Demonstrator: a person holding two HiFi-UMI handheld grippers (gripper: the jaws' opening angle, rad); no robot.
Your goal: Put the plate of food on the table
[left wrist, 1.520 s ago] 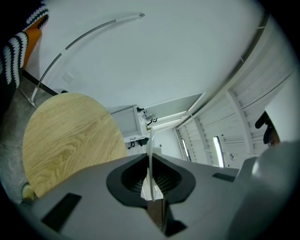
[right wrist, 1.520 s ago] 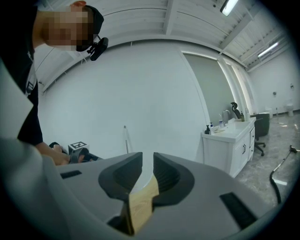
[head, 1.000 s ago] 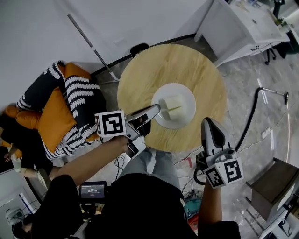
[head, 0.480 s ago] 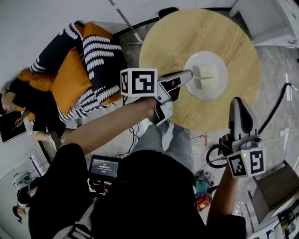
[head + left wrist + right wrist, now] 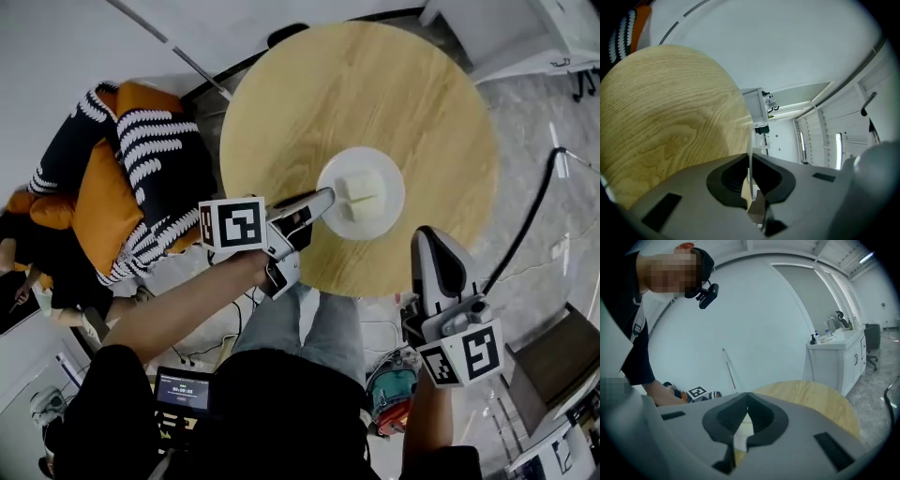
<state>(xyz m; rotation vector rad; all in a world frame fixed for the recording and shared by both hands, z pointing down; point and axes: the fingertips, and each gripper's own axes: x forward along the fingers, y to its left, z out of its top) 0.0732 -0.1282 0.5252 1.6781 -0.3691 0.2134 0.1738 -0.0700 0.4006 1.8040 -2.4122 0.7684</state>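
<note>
A white plate [image 5: 367, 214] with pale food cubes [image 5: 361, 190] is over the near part of the round wooden table [image 5: 375, 94]. My left gripper [image 5: 323, 199] is shut on the plate's near-left rim. In the left gripper view the thin plate rim [image 5: 750, 140] runs edge-on between the closed jaws of my left gripper [image 5: 750, 159], with the table [image 5: 665, 126] beside it. I cannot tell whether the plate rests on the wood. My right gripper [image 5: 433, 236] hangs just off the table's near edge, shut and empty. In its own view the jaws of my right gripper [image 5: 747, 394] meet.
Orange and black-and-white striped cushions [image 5: 131, 178] lie left of the table, with a seated person [image 5: 37, 272] beyond them. A white cabinet [image 5: 562, 28] stands at the back right and a black cable [image 5: 525, 225] curves over the floor. A white counter [image 5: 834, 341] with bottles shows behind the table.
The head view has swung. My left gripper keeps its hold on the plate over the table's near part. The right gripper stays shut beside the table's near edge.
</note>
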